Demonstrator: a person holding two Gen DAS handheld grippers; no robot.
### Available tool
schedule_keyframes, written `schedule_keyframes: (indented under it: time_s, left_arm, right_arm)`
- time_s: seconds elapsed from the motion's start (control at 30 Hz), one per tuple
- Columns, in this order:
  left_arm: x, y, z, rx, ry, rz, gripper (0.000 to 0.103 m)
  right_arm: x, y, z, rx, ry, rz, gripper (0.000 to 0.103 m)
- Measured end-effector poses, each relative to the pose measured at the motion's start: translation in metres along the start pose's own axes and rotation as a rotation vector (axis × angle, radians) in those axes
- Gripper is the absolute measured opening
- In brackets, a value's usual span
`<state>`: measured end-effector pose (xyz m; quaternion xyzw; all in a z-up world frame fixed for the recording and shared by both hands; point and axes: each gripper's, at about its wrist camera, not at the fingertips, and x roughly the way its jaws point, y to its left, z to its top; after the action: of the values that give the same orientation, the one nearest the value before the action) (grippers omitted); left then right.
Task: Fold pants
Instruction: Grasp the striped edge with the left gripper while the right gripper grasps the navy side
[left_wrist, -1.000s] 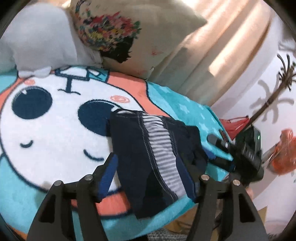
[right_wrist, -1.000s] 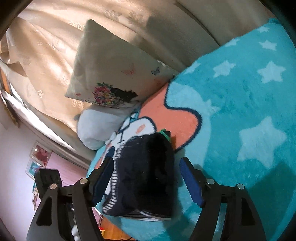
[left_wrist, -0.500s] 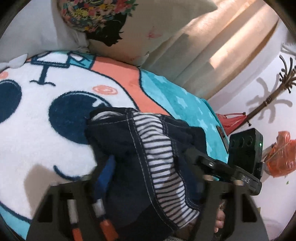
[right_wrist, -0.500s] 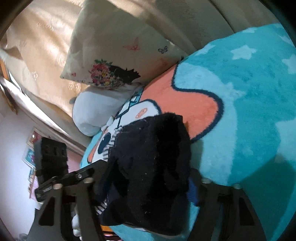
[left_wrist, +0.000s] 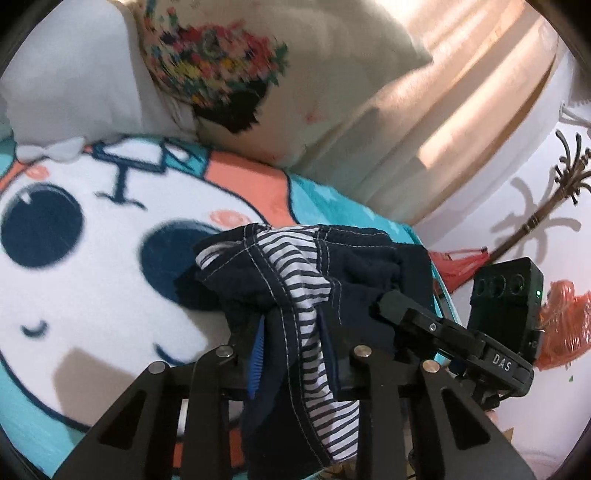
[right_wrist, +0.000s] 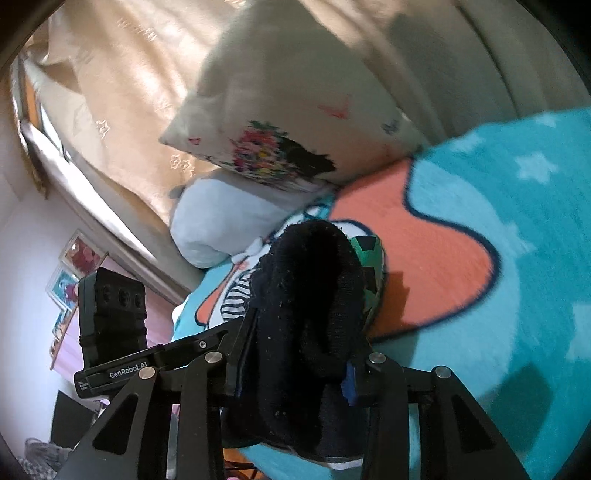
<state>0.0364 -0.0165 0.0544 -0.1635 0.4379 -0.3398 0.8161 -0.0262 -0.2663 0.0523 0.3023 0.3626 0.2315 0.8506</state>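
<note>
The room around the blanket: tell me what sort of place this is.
Most likely a bedroom, on a bed. A plush cartoon blanket covers the surface, a floral pillow leans at its head before curtains, and framed pictures hang on the wall.

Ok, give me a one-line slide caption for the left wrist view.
Left gripper closing on bunched navy pants with striped lining, above a cartoon-face blanket.

Each camera sat just behind its own gripper's fingers, tilted down and very close to the dark pants (left_wrist: 354, 273) bunched ahead of them. The left view faced the blanket (left_wrist: 88, 280), the right gripper (left_wrist: 417, 317) entering from its right; the right view faced the same blanket and floral pillow (right_wrist: 295, 122)
</note>
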Motion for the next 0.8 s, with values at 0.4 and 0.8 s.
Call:
schedule_keyframes:
  time_s: [0.4,0.8]
  left_arm:
    - [-0.015,0.041,0.063,-0.054,-0.073,0.110,0.026]
    - [0.008,0.074,0.060,-0.123,-0.018,0.222,0.026]
  right_arm:
    - [0.075,0.034,0.040,-0.040,0.031,0.028,0.040]
    - [0.133,-0.002,0.046,0.023,0.110,-0.100,0.058]
